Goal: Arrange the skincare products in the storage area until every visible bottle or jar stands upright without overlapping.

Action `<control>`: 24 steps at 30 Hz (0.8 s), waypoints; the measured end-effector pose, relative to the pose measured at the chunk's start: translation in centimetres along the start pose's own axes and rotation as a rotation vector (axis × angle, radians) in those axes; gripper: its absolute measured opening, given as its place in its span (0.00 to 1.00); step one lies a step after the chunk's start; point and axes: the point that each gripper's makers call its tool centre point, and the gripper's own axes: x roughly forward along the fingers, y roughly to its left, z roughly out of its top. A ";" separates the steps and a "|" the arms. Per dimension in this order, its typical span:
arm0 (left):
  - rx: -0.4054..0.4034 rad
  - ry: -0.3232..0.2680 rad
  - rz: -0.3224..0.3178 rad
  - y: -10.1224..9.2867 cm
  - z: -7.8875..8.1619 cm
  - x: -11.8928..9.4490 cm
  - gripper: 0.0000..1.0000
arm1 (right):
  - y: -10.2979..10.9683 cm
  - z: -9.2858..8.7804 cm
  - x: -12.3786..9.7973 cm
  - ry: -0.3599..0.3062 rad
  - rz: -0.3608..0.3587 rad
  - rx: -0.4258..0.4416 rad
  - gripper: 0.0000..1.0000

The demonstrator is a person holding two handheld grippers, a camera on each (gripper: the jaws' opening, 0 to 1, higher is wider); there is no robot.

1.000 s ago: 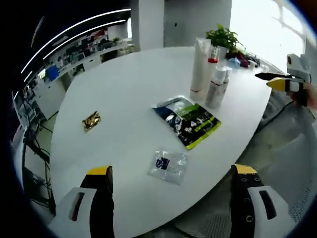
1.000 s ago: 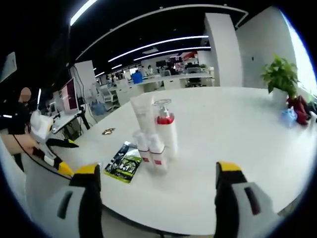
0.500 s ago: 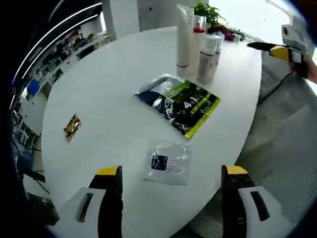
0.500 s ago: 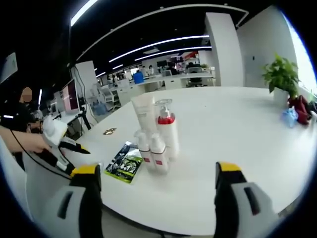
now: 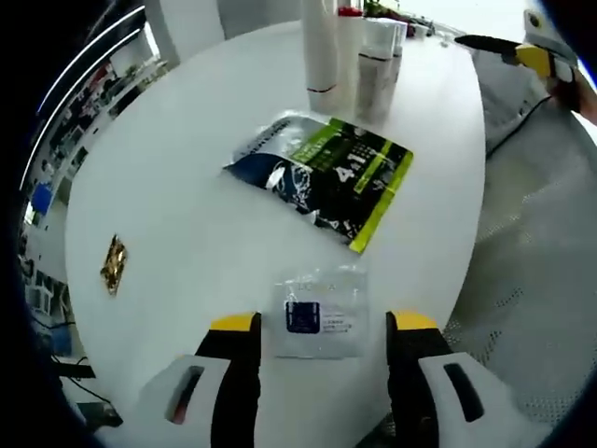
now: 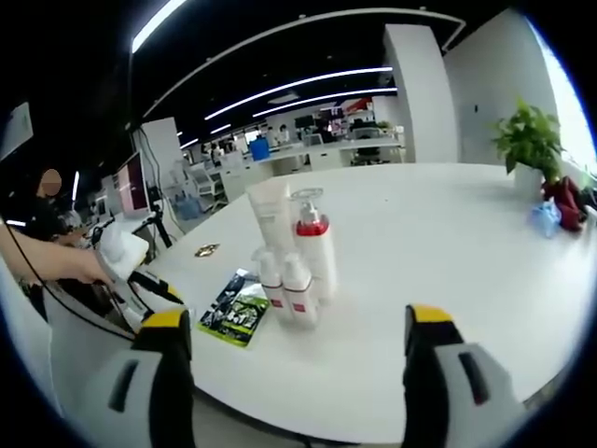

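Down at the bottom of the left gripper view, the left gripper (image 5: pixel 320 327) has dropped over the clear sachet (image 5: pixel 320 315), jaws open. Bottles (image 6: pixel 292 252) stand upright mid-frame; right gripper (image 6: pixel 294 331) open.

Bright daylight from window side, ceiling strip lights (image 6: pixel 308 84) glowing, fisheye edges bent, slightly soft.
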 end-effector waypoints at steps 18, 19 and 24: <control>-0.114 -0.007 -0.007 0.4 0.6 0.2 0.37 | -0.1 -0.1 0.0 0.002 0.000 0.005 0.94; -0.134 -0.011 0.001 0.5 0.7 0.0 0.37 | -0.1 -0.1 0.0 0.002 0.000 0.006 0.94; -0.276 -0.025 0.063 1.8 1.1 -0.8 0.37 | -0.1 -0.1 0.0 0.005 -0.001 0.007 0.94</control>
